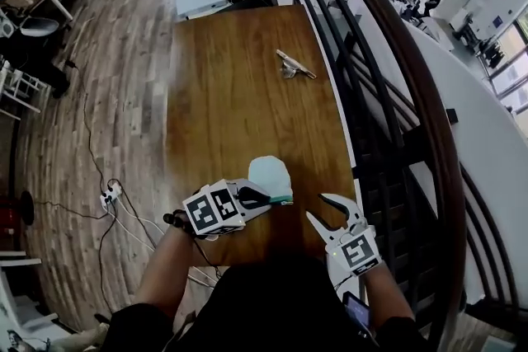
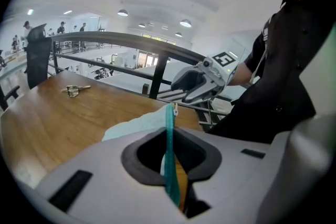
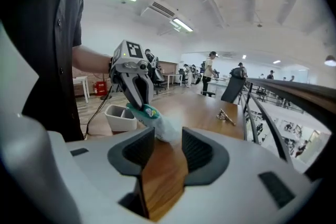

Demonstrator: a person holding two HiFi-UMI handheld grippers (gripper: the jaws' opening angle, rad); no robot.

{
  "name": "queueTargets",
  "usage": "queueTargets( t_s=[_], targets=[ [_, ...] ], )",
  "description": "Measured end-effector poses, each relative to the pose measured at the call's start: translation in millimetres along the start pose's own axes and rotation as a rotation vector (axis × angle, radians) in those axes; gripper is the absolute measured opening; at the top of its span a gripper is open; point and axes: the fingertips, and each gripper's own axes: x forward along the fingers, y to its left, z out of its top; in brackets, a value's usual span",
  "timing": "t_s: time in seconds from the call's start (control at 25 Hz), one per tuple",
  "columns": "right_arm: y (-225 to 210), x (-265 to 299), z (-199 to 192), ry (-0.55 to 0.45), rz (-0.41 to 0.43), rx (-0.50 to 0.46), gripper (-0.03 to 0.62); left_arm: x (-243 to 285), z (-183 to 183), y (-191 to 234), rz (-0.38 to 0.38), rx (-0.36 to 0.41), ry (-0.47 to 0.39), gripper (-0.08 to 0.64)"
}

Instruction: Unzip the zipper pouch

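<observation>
Table point(image 1: 231, 95), head view: wooden, long, with a dark railing point(image 1: 417, 95) running along its right side.
Metal object point(image 1: 294, 64), head view: small, lying alone towards the far end of the table, well apart from both grippers.
Zipper pouch point(image 1: 270, 176), head view: pale teal, over the near end of the table, sticking out from the tips of the left gripper point(image 1: 276, 198).
Right gripper point(image 1: 314, 205), head view: just right of the pouch and apart from it, jaws spread, nothing between them.
Left gripper, left gripper view: jaws drawn together on the pouch's teal zipper tape point(image 2: 169, 155), which stands on edge between the pads.
Zipper pull point(image 2: 175, 109), left gripper view: small, at the far end of the tape.
Pouch body, left gripper view: pale fabric lies to the left of the tape; the right gripper is beyond it, tips towards the pouch.
Right gripper, right gripper view: jaws partly open, only bare table wood showing in the gap; no grip.
Pouch, right gripper view: hanging from the left gripper's tips, ahead of the open jaws; its lower end is hidden behind one pad.
White bin point(image 3: 119, 118), right gripper view: on the floor beside the table.
</observation>
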Motion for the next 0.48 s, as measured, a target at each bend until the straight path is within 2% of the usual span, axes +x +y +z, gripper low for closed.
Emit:
queueTargets(
  t_s=[0.08, 0.24, 0.48],
  targets=[
    [6.4, 10.9, 3.6, -0.003, 0.04, -0.049, 0.161, -5.7, 1.9, -1.2, -0.007, 0.008, -0.026, 0.04],
    [17.7, 32.4, 11.7, 0.026, 0.102, -0.213, 0.164, -15.0, 3.6, -2.6, -0.018, 0.014, -0.052, 0.04],
    [28.5, 54.2, 21.1, 0.032, 0.197, -0.329, 0.185, -23.1, 6.1, -3.9, 0.001, 0.037, -0.082, 0.04]
  ],
)
